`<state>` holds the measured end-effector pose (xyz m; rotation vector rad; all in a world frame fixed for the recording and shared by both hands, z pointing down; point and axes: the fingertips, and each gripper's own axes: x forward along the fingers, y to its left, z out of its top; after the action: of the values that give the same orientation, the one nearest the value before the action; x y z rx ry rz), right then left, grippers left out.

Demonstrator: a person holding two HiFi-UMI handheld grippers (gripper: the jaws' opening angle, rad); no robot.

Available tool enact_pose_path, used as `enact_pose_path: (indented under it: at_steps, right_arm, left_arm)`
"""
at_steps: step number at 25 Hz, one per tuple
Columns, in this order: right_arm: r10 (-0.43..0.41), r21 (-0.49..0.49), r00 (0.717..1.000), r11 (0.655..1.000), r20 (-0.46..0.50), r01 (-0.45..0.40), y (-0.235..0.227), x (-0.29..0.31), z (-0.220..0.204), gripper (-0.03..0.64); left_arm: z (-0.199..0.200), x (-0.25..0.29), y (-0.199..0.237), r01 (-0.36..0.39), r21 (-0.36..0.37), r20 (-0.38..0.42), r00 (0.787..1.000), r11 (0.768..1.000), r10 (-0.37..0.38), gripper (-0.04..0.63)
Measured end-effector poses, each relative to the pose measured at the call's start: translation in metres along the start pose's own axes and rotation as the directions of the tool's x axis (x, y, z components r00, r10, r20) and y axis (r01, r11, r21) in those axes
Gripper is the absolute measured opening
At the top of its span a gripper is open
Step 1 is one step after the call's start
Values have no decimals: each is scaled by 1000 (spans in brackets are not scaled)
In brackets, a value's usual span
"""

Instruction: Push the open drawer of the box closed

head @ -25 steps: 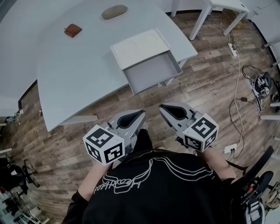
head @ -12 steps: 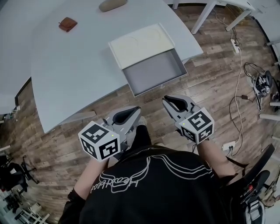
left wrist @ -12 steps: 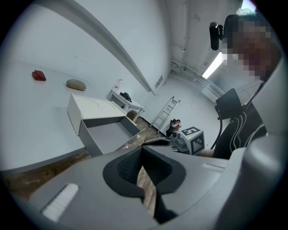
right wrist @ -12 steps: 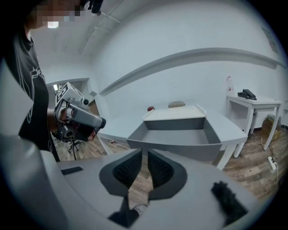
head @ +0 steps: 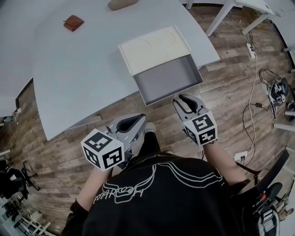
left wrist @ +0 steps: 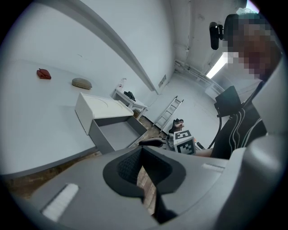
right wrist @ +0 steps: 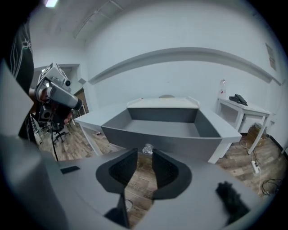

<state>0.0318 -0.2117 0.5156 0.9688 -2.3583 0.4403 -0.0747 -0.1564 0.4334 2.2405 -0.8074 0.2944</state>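
Lying beyond open drawer (head: 168,79): brown pouch (head: 73,22), grey oval (head: 122,3).

Open floor (head: 159,109) before drawer (head: 168,79)

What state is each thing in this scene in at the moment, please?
Drawer: pulled out of the box, empty.
Box: sitting flat at the table's edge, top bare.
Left gripper: jaws slightly apart, holding nothing, low over the floor.
Right gripper: jaws slightly apart, holding nothing, pointed at the drawer front.
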Motion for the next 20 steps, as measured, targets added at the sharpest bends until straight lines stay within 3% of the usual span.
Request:
enact_pose_path:
  at_steps: [20]
  right_arm:
    - [-40,126,999,991,15,38,-12,16,-1,83]
  left_arm:
    - [16,-3,28,5,-22,-2,1000,1000,-5,6]
